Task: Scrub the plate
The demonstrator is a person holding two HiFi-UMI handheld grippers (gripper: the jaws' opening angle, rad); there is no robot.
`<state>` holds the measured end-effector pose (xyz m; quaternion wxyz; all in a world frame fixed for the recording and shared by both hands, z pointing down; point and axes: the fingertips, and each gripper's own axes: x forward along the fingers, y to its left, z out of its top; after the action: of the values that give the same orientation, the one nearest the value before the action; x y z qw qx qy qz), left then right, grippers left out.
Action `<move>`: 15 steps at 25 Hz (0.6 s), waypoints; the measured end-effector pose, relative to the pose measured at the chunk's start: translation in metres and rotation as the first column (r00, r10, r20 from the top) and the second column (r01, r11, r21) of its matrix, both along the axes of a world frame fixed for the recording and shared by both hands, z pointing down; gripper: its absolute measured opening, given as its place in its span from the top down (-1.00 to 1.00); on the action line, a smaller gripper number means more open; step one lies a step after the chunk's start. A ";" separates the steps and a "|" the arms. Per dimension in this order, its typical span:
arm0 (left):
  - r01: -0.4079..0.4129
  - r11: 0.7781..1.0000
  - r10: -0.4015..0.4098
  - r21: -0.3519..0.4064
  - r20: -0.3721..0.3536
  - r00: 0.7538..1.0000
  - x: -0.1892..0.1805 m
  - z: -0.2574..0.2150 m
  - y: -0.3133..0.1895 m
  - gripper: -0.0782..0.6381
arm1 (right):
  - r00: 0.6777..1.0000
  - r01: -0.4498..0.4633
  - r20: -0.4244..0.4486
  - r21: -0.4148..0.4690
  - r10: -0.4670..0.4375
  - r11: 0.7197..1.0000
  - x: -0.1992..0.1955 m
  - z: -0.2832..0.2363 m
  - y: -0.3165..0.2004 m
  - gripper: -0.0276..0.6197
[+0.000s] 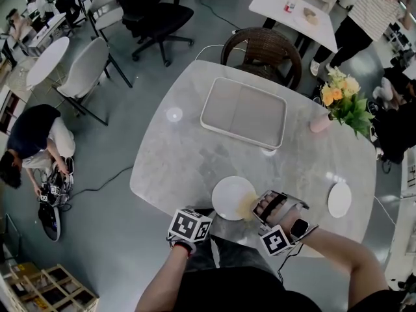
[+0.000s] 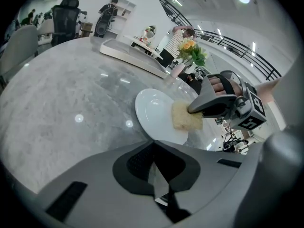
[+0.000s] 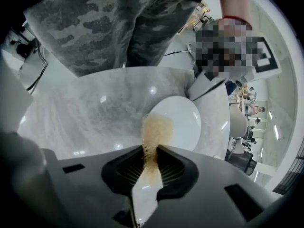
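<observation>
A round white plate (image 1: 229, 195) lies near the front edge of the marble table (image 1: 188, 155). My left gripper (image 1: 205, 213) is shut on the plate's near rim (image 2: 156, 115), a thin white edge showing between its jaws (image 2: 153, 151). My right gripper (image 1: 255, 209) is shut on a tan scrub sponge (image 1: 246, 207). The sponge (image 3: 156, 129) rests pressed flat on the plate (image 3: 178, 118), on its right side as seen from the head view. In the left gripper view the sponge (image 2: 186, 116) lies on the plate under the right gripper (image 2: 195, 110).
A pale rectangular tray (image 1: 244, 112) sits at the table's middle back. A pink vase of flowers (image 1: 320, 122) stands at the right and a small white dish (image 1: 339, 200) lies beside my right wrist. A wicker chair (image 1: 260, 47) is behind the table.
</observation>
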<state>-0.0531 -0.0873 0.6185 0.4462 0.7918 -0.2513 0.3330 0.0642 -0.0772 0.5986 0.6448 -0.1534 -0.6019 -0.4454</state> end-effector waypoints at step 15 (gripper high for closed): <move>0.015 1.000 -0.015 -0.001 0.001 1.000 -0.001 -0.001 -0.002 0.74 | 0.996 -0.022 0.086 0.070 0.016 0.997 -0.059 -0.002 -0.051 0.73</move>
<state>-0.0538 -0.0894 0.6176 0.4489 0.7896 -0.2571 0.3301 0.0055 -0.1279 0.5968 0.6277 -0.1058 -0.6142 -0.4664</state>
